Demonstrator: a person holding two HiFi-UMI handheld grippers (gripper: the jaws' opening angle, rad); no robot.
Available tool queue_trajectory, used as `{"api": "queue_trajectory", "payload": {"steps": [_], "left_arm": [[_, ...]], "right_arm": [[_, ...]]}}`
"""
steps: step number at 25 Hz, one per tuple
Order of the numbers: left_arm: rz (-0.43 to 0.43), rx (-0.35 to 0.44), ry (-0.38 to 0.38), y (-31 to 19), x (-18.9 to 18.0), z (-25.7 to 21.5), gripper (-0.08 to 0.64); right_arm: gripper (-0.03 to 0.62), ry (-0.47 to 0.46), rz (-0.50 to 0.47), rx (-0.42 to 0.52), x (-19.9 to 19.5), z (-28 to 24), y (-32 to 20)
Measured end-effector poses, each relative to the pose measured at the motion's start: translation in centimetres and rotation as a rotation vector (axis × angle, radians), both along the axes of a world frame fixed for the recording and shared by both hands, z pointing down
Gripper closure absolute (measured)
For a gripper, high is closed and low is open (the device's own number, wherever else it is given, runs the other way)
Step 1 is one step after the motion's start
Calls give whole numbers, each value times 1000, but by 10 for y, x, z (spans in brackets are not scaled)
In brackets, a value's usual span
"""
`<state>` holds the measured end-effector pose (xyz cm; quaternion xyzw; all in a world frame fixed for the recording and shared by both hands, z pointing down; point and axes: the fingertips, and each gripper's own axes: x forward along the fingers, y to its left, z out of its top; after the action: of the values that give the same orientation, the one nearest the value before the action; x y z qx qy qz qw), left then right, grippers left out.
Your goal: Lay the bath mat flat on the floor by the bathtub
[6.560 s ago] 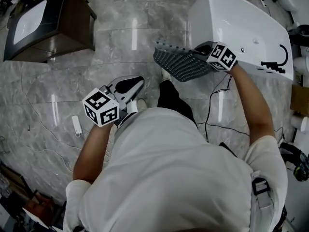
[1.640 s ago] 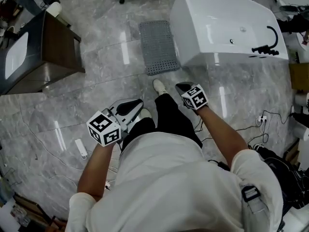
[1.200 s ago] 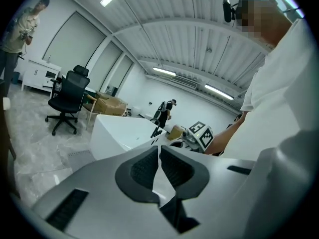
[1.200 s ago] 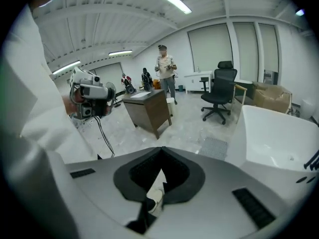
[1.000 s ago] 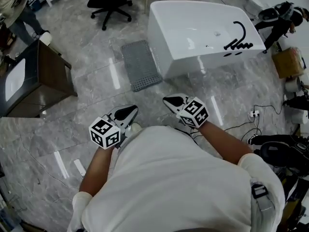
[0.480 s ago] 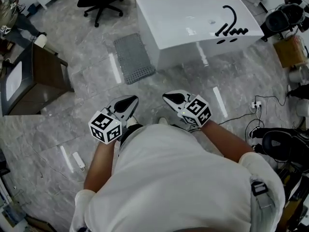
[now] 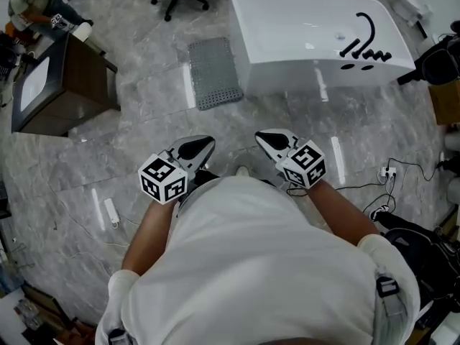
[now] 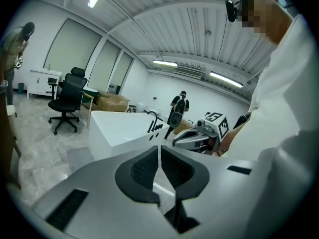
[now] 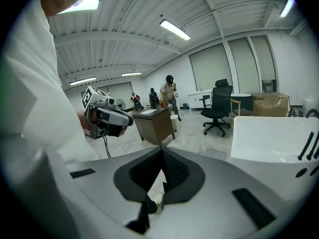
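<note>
The bath mat [image 7: 214,72] lies flat on the floor, just beside the bathtub [image 7: 316,27] and well ahead of both grippers. The left gripper [image 7: 203,142] and the right gripper [image 7: 263,136] are side by side near the person's body. Each has its jaws pressed together and holds nothing. A cabinet [image 7: 65,85] stands far off to the left gripper's left.

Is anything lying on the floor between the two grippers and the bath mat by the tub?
Nothing visible does. The bath mat lies flat beside the bathtub, and only bare marble floor separates it from the left gripper and the right gripper, both shut and empty.
</note>
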<state>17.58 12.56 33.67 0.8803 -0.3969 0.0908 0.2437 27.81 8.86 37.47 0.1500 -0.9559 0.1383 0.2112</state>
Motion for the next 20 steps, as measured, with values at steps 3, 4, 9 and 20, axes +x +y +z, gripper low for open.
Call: {"api": "queue_trajectory", "payload": {"steps": [3,4,9,20], "left_arm": [[11,7,-7,2,14,-2,529],[14,10,-9,1,20,-2,529],[26,12,-23,-1,41,0,529],[48,-23,-41,-10,64,4,529]], "right_arm": [[584,-19,0,1,6,-2,3],[584,-24,-1,2,10,-1,3],[584,-44,2,6,26,-1,1],[584,-74,43,-8,50,-3,-12]]}}
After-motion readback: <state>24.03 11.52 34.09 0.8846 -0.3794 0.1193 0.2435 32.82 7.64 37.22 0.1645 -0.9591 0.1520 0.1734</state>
